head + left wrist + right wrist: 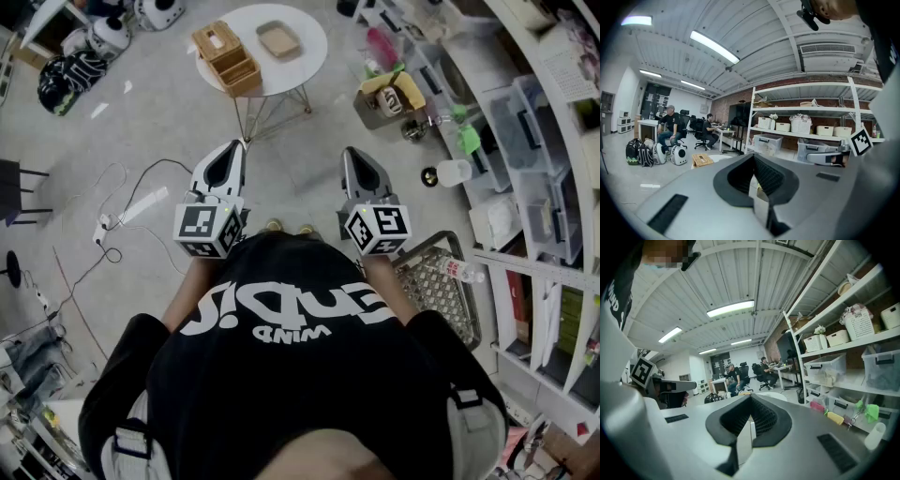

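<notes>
You held the left gripper [234, 153] and right gripper [351, 157] mid-frame, fingers together on nothing, below the round table [307, 42] at upper centre.

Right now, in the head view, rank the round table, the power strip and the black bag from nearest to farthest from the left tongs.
1. Round table, just ahead of the left tongs.
2. Power strip, on the floor at left.
3. Black bag, far ahead-left.
</notes>
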The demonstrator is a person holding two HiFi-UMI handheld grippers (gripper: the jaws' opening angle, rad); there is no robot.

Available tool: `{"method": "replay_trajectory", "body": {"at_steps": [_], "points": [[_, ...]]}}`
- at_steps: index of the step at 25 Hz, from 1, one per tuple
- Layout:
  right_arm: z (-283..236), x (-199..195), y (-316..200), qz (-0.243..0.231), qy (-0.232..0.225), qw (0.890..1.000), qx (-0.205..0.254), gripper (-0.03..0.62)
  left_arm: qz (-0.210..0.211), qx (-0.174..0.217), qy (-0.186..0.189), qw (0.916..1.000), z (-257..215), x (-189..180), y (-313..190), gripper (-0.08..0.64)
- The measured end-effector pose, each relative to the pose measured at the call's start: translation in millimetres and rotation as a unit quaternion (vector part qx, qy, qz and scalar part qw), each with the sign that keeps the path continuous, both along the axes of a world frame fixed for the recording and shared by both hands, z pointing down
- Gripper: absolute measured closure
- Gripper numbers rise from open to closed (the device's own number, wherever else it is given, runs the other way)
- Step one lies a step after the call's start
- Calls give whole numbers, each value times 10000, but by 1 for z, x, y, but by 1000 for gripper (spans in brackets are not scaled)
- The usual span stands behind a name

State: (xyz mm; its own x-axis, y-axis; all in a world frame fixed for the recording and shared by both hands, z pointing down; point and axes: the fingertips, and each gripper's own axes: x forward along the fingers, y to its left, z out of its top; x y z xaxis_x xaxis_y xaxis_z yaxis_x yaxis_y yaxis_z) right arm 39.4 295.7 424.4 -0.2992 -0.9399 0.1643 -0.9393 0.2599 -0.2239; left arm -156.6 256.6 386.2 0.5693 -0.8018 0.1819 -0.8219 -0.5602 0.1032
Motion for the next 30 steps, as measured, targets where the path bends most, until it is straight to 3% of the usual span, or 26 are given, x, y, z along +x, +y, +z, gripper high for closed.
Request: {"method": "replay_trajectory", "body": {"at_steps": [21, 30], "points": [[9, -27, -32, 183, -156, 9997, -73, 595, 248, -53, 245, 9994, 11, -14, -46, 561], [21, -9, -91, 262, -235, 9993, -87, 595, 301, -143, 213, 9992, 20, 4, -103, 561]]}}
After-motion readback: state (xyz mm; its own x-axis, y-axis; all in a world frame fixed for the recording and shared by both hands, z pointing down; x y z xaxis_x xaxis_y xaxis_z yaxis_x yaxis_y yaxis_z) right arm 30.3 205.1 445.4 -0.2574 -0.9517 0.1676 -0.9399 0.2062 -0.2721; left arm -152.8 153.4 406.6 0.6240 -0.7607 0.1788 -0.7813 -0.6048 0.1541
